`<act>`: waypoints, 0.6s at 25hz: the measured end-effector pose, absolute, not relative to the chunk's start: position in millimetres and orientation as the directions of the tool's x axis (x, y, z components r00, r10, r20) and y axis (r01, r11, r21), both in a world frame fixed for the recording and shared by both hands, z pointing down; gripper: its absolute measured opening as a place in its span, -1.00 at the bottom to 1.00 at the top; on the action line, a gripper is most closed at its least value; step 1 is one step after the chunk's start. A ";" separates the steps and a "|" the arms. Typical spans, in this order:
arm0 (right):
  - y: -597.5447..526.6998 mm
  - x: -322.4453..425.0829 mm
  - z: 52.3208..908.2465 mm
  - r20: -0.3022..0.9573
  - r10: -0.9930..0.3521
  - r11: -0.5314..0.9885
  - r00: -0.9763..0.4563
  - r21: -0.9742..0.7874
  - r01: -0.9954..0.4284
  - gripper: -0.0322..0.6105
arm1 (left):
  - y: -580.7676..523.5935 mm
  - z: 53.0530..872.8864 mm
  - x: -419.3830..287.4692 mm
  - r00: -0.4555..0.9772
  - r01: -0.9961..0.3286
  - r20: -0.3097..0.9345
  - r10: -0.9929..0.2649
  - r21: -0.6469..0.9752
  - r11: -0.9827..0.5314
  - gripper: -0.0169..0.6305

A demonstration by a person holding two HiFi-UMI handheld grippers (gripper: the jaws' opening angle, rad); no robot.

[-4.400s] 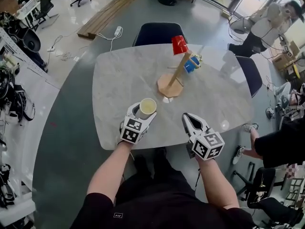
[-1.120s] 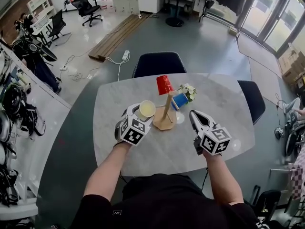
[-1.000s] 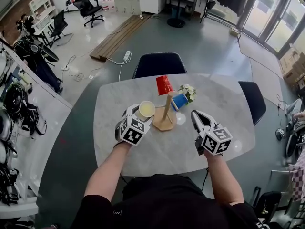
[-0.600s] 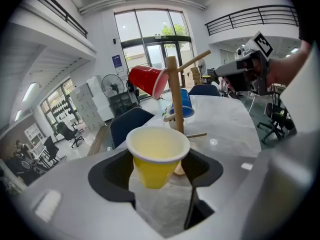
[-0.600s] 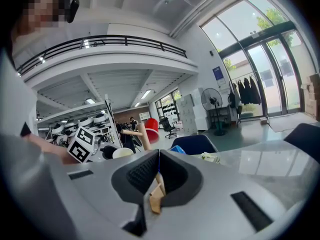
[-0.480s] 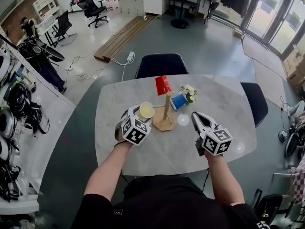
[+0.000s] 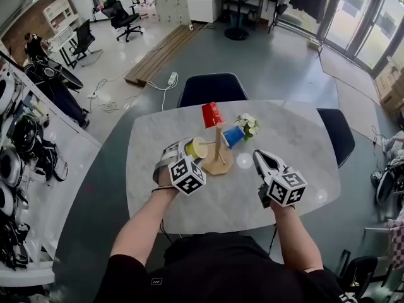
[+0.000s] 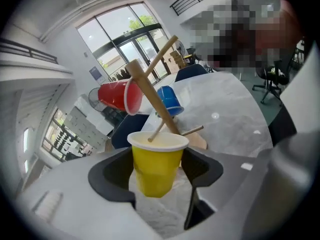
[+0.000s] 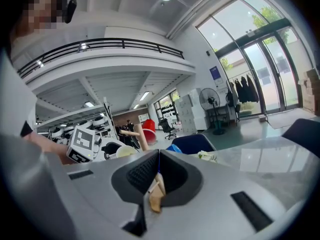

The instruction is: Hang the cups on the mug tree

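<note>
Jaws of the left gripper (image 7: 187,151) clamp the yellow cup (image 7: 196,148), just rolled from mouth-up to mouth-right, rim at a low peg of the tree (image 7: 218,150). Sliding it on looks next. Red cup (image 7: 212,114) and blue cup (image 7: 234,136) already hang. Right gripper (image 7: 259,156) hovers shut, near right.

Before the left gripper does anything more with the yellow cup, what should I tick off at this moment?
1. Grip: the left gripper has its jaws on the sides of the yellow cup. Ok.
2. Aim: the cup's mouth faces a free peg of the mug tree, with the peg tip at the rim. Ok.
3. Depth: is the peg far enough inside to carry the cup? Cannot tell.
4. Neighbours: the red cup and blue cup hang on other pegs, apart from the yellow one. Ok.
5. Right gripper: shut, apart from the tree. Ok.
</note>
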State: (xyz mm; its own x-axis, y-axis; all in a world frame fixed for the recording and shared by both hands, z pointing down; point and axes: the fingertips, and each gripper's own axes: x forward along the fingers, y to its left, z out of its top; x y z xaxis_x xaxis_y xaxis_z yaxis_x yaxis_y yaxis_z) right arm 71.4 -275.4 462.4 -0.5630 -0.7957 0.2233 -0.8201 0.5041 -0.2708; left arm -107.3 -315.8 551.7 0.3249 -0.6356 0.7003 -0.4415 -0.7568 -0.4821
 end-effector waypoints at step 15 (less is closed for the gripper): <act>-271.8 86.1 468.4 0.227 -0.807 0.477 -0.546 -0.295 -0.828 -0.86 | -315.1 566.9 -82.0 0.257 -0.208 0.714 -0.651 -0.617 -0.759 0.00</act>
State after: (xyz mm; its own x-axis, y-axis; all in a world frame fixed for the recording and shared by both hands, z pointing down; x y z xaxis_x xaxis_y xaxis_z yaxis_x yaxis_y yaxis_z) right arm 86.1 -271.8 468.4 -0.5456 -0.8066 0.2273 -0.8280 0.4770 -0.2948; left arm -82.0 -315.1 566.9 0.2571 -0.6514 0.7138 -0.2079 -0.7586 -0.6174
